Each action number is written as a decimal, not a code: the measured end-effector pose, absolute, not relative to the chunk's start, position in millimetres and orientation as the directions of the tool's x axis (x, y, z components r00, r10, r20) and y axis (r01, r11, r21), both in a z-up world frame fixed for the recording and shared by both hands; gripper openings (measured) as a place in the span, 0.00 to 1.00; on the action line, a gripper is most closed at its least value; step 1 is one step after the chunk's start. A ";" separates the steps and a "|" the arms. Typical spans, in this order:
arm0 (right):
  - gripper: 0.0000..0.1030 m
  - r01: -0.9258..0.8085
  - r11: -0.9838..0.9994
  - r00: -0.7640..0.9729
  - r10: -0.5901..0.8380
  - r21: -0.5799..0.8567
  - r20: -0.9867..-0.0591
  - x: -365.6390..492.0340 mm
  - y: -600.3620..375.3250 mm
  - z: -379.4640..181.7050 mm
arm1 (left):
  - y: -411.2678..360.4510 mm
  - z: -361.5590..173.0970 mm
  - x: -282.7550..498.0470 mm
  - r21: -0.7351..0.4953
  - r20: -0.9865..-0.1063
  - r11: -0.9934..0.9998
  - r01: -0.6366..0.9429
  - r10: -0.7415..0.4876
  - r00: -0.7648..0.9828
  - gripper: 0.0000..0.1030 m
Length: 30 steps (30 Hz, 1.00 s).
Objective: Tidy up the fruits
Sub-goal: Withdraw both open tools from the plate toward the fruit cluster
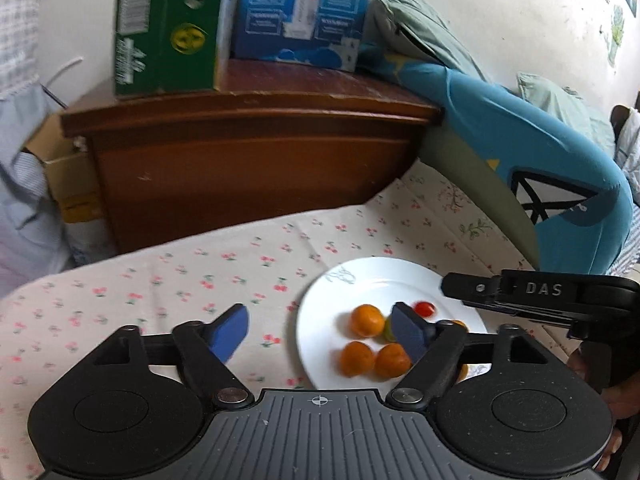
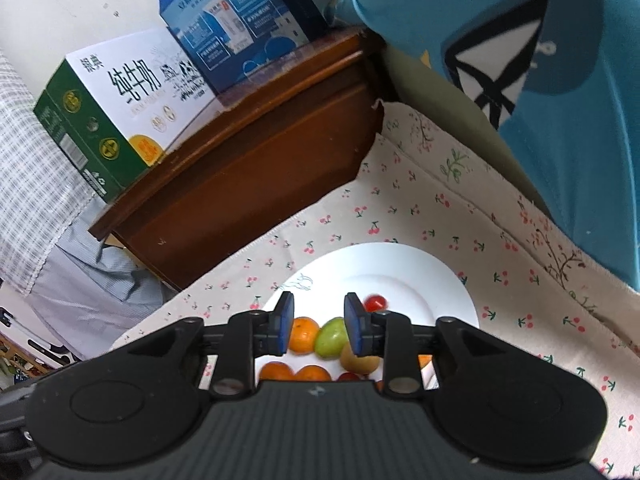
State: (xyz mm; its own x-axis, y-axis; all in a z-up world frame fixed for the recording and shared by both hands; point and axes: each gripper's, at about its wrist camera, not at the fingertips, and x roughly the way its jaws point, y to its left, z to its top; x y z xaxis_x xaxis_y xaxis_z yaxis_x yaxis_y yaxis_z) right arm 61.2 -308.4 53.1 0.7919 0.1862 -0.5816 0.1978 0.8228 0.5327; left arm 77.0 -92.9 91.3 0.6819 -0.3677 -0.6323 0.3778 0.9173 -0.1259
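Left gripper (image 1: 320, 336) was seen wide open, empty, above white plate (image 1: 320, 300). Right gripper (image 2: 319, 326) was partly open, nothing pinched. Oranges (image 2: 304, 335), green fruit (image 2: 331, 337), and cherry tomato (image 2: 376, 302) were on plate. "DAS" was read on right gripper; "纯牛奶" on milk carton (image 2: 132, 80).

Left wrist view: green-yellow round fruit (image 1: 387, 330) mostly hidden behind the blue right finger pad (image 1: 408, 332), another orange fruit (image 1: 460, 325) at right centre barely peeks past the black linkage, and the green cardboard carton (image 1: 168, 28) upper left is motion-blurred and cut by the top edge. Right wrist view: small red fruit (image 2: 347, 376) and lower orange round fruits (image 2: 276, 371) at bottom centre are partly covered by the black gripper body. Blue printed box (image 2: 236, 24) text too small to read, its top cropped.
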 end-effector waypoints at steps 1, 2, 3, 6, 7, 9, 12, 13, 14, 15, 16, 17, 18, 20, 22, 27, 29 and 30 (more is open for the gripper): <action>0.29 0.194 0.822 0.794 0.189 0.535 -0.578 59.7 -307.5 55.0 | -88.7 94.1 74.5 -0.125 -0.628 0.919 0.374 -0.366 0.687 0.80; 0.29 0.190 0.823 0.796 0.190 0.535 -0.575 57.6 -306.3 57.0 | -84.9 96.3 72.5 -0.125 -0.626 0.919 0.373 -0.365 0.689 0.80; 0.29 0.184 0.828 0.799 0.188 0.530 -0.572 55.4 -304.4 59.3 | -80.4 98.3 70.3 -0.123 -0.624 0.921 0.369 -0.361 0.693 0.80; 0.30 0.163 0.840 0.804 0.191 0.518 -0.563 48.4 -297.6 64.0 | -65.3 101.6 64.4 -0.126 -0.627 0.929 0.348 -0.347 0.698 0.80; 0.31 0.156 0.843 0.803 0.196 0.515 -0.563 46.5 -295.1 64.8 | -59.5 101.8 61.9 -0.130 -0.630 0.931 0.340 -0.342 0.697 0.80; 0.33 0.147 0.847 0.802 0.200 0.510 -0.563 42.3 -290.0 65.6 | -50.3 101.4 57.5 -0.127 -0.639 0.938 0.323 -0.327 0.696 0.80; 0.34 0.137 0.846 0.798 0.215 0.516 -0.563 34.7 -283.0 65.7 | -38.9 98.3 52.6 -0.128 -0.658 0.947 0.295 -0.303 0.689 0.80; 0.34 0.133 0.846 0.795 0.220 0.517 -0.565 32.1 -280.5 65.6 | -34.9 97.4 51.1 -0.131 -0.664 0.949 0.287 -0.299 0.686 0.80; 0.34 0.127 0.848 0.792 0.225 0.514 -0.567 29.2 -277.6 65.4 | -31.9 96.5 49.2 -0.131 -0.667 0.951 0.281 -0.294 0.684 0.80; 0.34 0.120 0.853 0.789 0.228 0.508 -0.570 25.8 -274.0 65.2 | -29.4 95.6 47.3 -0.128 -0.670 0.952 0.278 -0.289 0.684 0.80; 0.34 0.114 0.857 0.786 0.232 0.503 -0.573 22.9 -271.0 64.8 | -26.8 94.7 45.3 -0.124 -0.674 0.953 0.275 -0.284 0.682 0.80; 0.34 0.107 0.859 0.782 0.239 0.501 -0.576 20.0 -268.2 64.2 | -24.8 93.7 43.8 -0.122 -0.678 0.954 0.274 -0.282 0.679 0.80; 0.34 0.101 0.860 0.777 0.246 0.501 -0.579 17.0 -265.6 63.3 | -22.8 92.8 41.5 -0.120 -0.681 0.954 0.275 -0.280 0.677 0.80; 0.34 0.094 0.860 0.770 0.256 0.501 -0.584 10.7 -260.8 61.5 | -18.7 91.5 36.6 -0.114 -0.683 0.955 0.274 -0.275 0.676 0.80; 0.34 0.084 0.862 0.762 0.268 0.500 -0.590 5.4 -255.9 59.6 | -15.6 90.4 33.3 -0.108 -0.685 0.956 0.272 -0.270 0.677 0.80; 0.34 0.071 0.865 0.735 0.292 0.497 -0.612 -5.1 -242.5 53.2 | -8.6 84.5 26.2 -0.102 -0.700 0.956 0.274 -0.265 0.663 0.80; 0.34 0.064 0.869 0.725 0.298 0.491 -0.621 -8.5 -237.0 50.5 | -7.3 80.3 23.6 -0.086 -0.711 0.956 0.279 -0.256 0.655 0.80; 0.34 0.059 0.872 0.719 0.301 0.487 -0.626 -9.8 -234.3 49.0 | -6.5 78.0 22.4 -0.079 -0.717 0.956 0.282 -0.251 0.651 0.80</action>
